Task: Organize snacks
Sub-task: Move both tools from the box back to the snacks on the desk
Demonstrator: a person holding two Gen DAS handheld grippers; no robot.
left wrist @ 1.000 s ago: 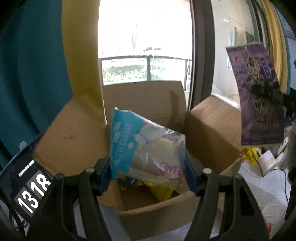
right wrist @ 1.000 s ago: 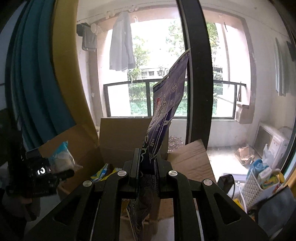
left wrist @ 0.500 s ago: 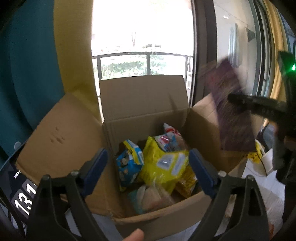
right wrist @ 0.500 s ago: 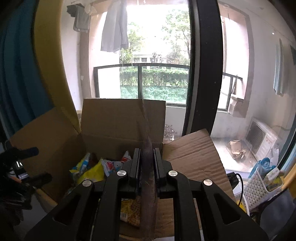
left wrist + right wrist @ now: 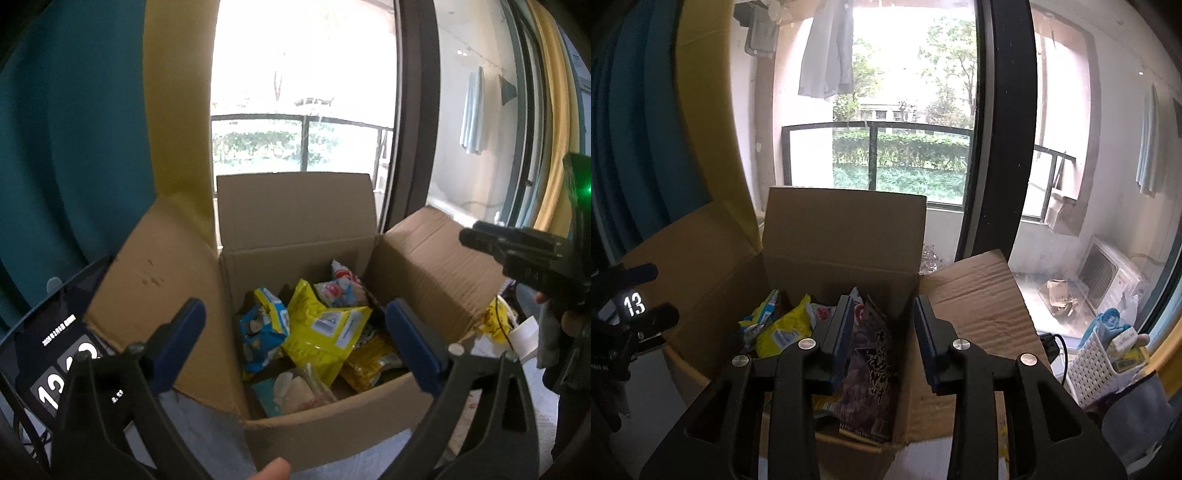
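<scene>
An open cardboard box (image 5: 332, 417) holds several snack packets: a yellow one (image 5: 325, 332), a blue-and-yellow one (image 5: 262, 328), a red-and-white one (image 5: 341, 288). A pale packet with a teal edge (image 5: 295, 387) lies against the front wall. My left gripper (image 5: 293, 308) hovers over the box's near rim, its jaws opening wide with nothing between them. My right gripper (image 5: 883, 301) hangs over the box's right side with its jaws opening. A purple packet (image 5: 871, 369) stands loose in the box below them, and the pads do not press on it.
A dark screen with white digits (image 5: 48, 350) stands left of the box. Teal and yellow curtains (image 5: 74, 147) hang behind it, beside a dark window post (image 5: 997, 129). At the right stands a white basket (image 5: 1104, 365) with items. A fingertip (image 5: 273, 470) shows at the bottom edge.
The left gripper let go of the pale packet, which dropped into the box, and its jaws spread wide. The right gripper came down over the box and released the purple packet into it.
</scene>
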